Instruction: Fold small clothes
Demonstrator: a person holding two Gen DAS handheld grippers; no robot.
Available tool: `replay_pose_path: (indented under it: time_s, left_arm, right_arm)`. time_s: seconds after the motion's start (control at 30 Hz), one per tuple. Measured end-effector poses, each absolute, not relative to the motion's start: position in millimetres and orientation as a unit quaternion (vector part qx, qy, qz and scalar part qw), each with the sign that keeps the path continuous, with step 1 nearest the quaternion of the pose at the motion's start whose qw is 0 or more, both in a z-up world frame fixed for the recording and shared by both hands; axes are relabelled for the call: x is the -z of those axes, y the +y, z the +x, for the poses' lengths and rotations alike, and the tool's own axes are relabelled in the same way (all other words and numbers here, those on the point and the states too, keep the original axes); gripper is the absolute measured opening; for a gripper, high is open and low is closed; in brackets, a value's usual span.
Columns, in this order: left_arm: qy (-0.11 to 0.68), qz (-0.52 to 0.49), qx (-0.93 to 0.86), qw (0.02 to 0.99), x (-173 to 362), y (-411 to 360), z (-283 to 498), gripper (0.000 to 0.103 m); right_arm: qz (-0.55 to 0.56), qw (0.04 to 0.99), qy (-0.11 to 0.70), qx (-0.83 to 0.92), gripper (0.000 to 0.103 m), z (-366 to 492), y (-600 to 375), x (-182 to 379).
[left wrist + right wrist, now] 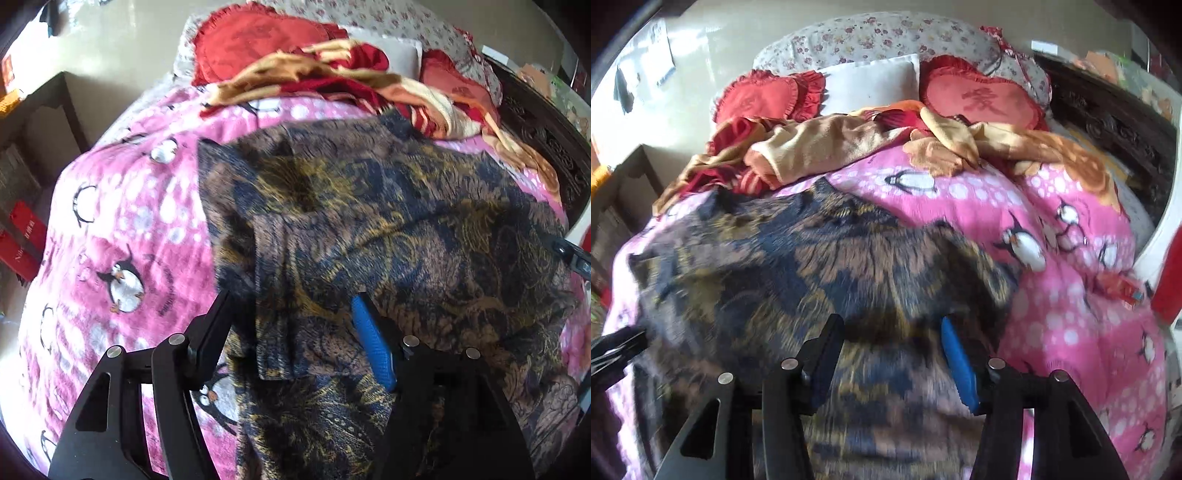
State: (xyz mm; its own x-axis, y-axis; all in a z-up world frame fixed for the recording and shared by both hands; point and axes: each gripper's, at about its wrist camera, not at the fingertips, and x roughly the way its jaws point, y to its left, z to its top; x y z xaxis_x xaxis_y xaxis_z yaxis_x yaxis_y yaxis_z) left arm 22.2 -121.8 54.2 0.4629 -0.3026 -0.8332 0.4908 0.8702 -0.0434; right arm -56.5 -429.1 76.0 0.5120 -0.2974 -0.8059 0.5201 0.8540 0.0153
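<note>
Garment (369, 221) on blanket (129, 229)

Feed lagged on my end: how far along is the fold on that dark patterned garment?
Done: patterned garment lies on the pink penguin blanket, one flap folded over. In hand: nothing; left gripper and right gripper are open above it. Left: remaining folds.

Matt woven patterned garment (388, 221), fluffy fleece penguin blanket (129, 221), glossy dark carved wooden bed frame (1115, 129)

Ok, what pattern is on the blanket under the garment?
Pink blanket with white dots and penguins, clearest in the right wrist view.
</note>
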Motion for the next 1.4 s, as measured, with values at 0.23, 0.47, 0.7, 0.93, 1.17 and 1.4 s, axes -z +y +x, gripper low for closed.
replay_pose_path:
  time_s: [0.23,0.47,0.7,0.93,1.17,1.4]
  left_arm:
    - [0.474,0.105,0.229,0.844,-49,-122,30,0.066]
    - [0.474,0.113,0.231,0.842,-50,-120,26,0.066]
    - [0.481,0.092,0.237,0.839,-56,-102,5,0.066]
    - [0.476,0.099,0.250,0.837,-70,-52,-40,0.066]
    - [0.492,0.097,0.267,0.823,-66,9,-94,0.066]
    - [0.526,0.119,0.257,0.802,-50,45,-144,0.066]
  right_arm:
    - [0.140,0.850,0.447,0.240,0.066,-30,-446,-67]
    - [0.114,0.865,0.420,0.248,0.066,-81,-429,-96]
    - [0.134,0.820,0.490,0.265,0.066,-105,-438,-52]
    - [0.172,0.843,0.450,0.238,0.066,-160,-438,-91]
    - [0.174,0.857,0.452,0.178,0.074,-261,-405,-129]
    - [0.195,0.844,0.475,0.154,0.074,-328,-361,-97]
